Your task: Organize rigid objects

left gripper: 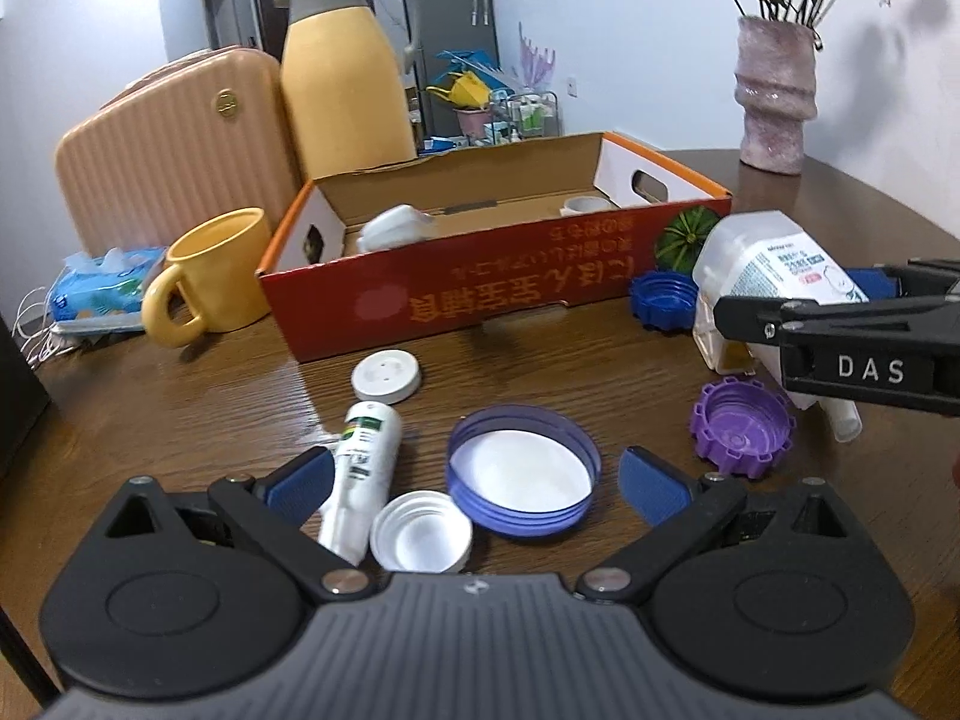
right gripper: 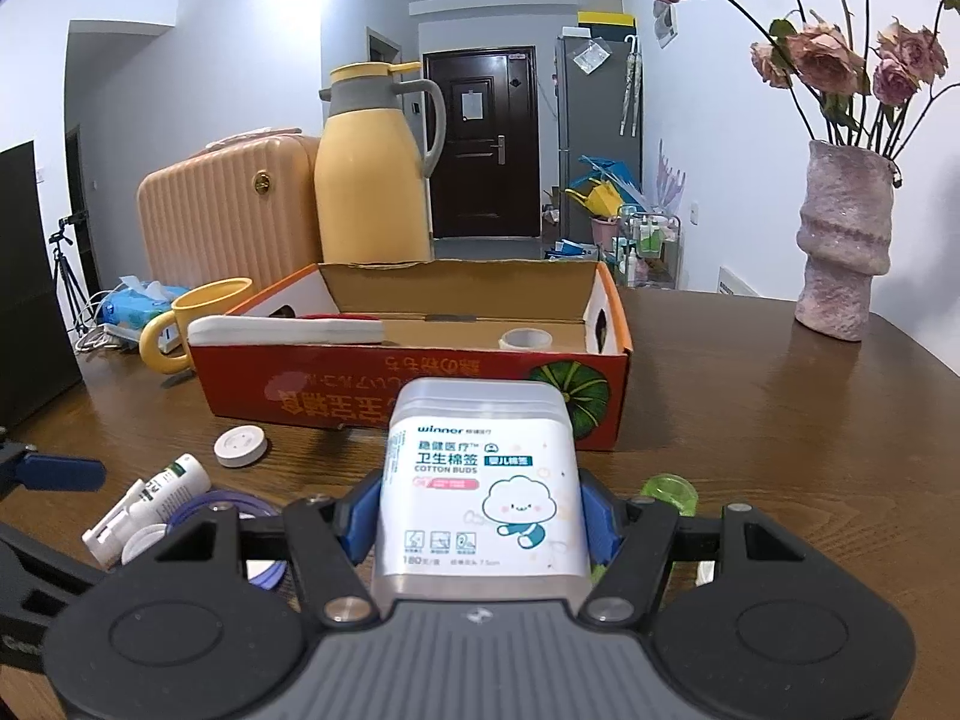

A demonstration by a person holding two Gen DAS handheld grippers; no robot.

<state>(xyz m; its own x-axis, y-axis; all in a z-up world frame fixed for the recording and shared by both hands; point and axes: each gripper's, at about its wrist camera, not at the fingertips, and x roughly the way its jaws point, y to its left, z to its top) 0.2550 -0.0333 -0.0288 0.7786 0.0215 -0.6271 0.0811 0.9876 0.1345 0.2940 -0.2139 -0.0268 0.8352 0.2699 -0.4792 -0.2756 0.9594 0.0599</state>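
One dark wooden table [right gripper: 750, 396] carries everything here, round-edged and glossy, in a white-walled room with a dark door [right gripper: 480, 144] at the end of a hallway and a grey fridge [right gripper: 600, 138] beside it. A peach suitcase [left gripper: 174, 162] and a yellow jug [left gripper: 348, 72] stand at the far side, with a yellow mug [left gripper: 210, 282] and a blue tissue pack [left gripper: 102, 288] to the left. A pink vase [right gripper: 843, 240] of dried roses stands at the right.

The red carton [left gripper: 498, 294] lies open in the middle; inside are a white roll of tape [right gripper: 526, 339] near its right end and a white object at the left that I cannot make out. Its front wall bears upside-down yellow characters and a green pumpkin picture.

Loose on the table in front lie a white disc [left gripper: 386, 376], a white tube [left gripper: 360, 474], a small white cap [left gripper: 420, 534], a wide purple lid [left gripper: 524, 477], a purple toothed cap [left gripper: 741, 423] and a blue cap [left gripper: 663, 300]. A green cap [right gripper: 669, 492] sits near the right gripper.

The right gripper [right gripper: 480, 516] clamps a clear box [right gripper: 483, 480] of cotton buds by its sides, held short of the carton's front wall; the label reads "winner" and "COTTON BUDS". That gripper's finger is marked "DAS". The left gripper [left gripper: 477, 486] stands wide and empty, the tube, the white cap and the purple lid lying between its fingers.
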